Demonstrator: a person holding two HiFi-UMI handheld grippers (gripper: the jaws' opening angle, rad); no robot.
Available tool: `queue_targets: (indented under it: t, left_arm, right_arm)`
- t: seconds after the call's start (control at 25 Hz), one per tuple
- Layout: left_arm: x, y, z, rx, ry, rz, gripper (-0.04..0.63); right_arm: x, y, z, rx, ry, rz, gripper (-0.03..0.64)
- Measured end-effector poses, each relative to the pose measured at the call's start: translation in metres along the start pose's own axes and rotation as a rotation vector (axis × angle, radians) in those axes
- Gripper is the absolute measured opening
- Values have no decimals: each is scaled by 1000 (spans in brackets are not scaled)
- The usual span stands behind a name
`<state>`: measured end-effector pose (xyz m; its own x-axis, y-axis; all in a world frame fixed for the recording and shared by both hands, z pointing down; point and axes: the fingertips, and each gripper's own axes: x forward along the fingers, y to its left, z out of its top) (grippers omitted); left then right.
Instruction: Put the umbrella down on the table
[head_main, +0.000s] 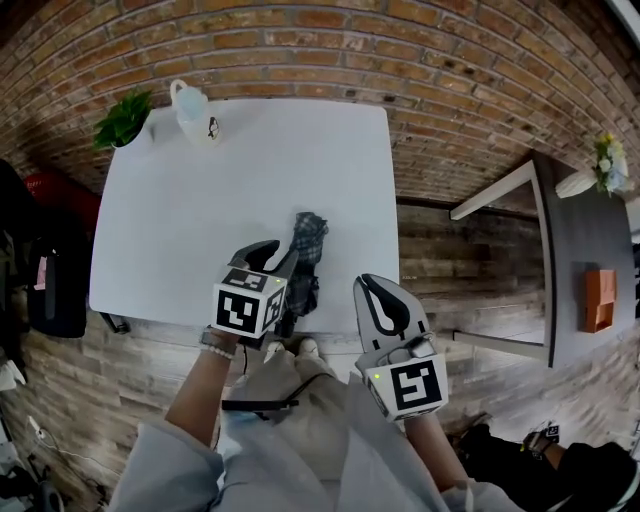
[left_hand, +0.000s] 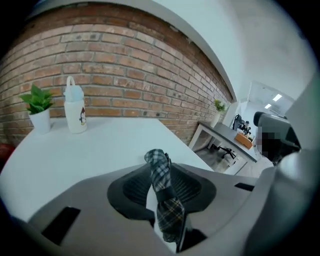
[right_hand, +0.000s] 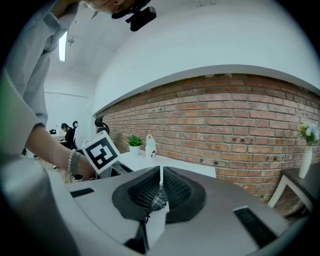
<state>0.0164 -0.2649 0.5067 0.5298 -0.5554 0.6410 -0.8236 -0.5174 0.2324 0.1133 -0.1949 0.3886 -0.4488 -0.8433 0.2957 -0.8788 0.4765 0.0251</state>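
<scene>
Plaid umbrella (head_main: 308, 240) clamped between left gripper (head_main: 277, 258) jaws; right gripper (head_main: 371, 290) closed, apparently empty. Light, soft fabric, so grip across the stiff core.

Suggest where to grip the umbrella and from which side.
Grip the umbrella mid-length, by its strap, from the person's side, jaws across its narrow width. It is folded into a slim bundle pointing up and away, so the middle should balance it. The left gripper holds it there.
</scene>
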Motion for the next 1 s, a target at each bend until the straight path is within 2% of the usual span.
queue_targets:
  t: [0.04, 0.12, 0.24, 0.6, 0.8, 1.0]
  left_arm:
    - [-9, 2, 7, 6, -34, 7, 113]
    - [-27, 2, 20, 4, -96, 5, 58]
    - [-52, 0, 38, 22, -162, 0, 41]
    - [-130, -12, 96, 106, -353, 1, 31]
    - [-164, -16, 110, 155, -418, 2, 29]
    - [-191, -21, 117, 213, -467, 35, 29]
  right_arm:
    - [0, 0, 5, -2, -8, -8, 46]
    - [-1, 0, 14, 1, -26, -23, 46]
    - [-2, 1, 28, -7, -47, -34, 46]
    - [-2, 10, 71, -51, -125, -38, 46]
    - [-5, 15, 89, -69, -161, -36, 46]
    - [-10, 22, 99, -86, -176, -29, 46]
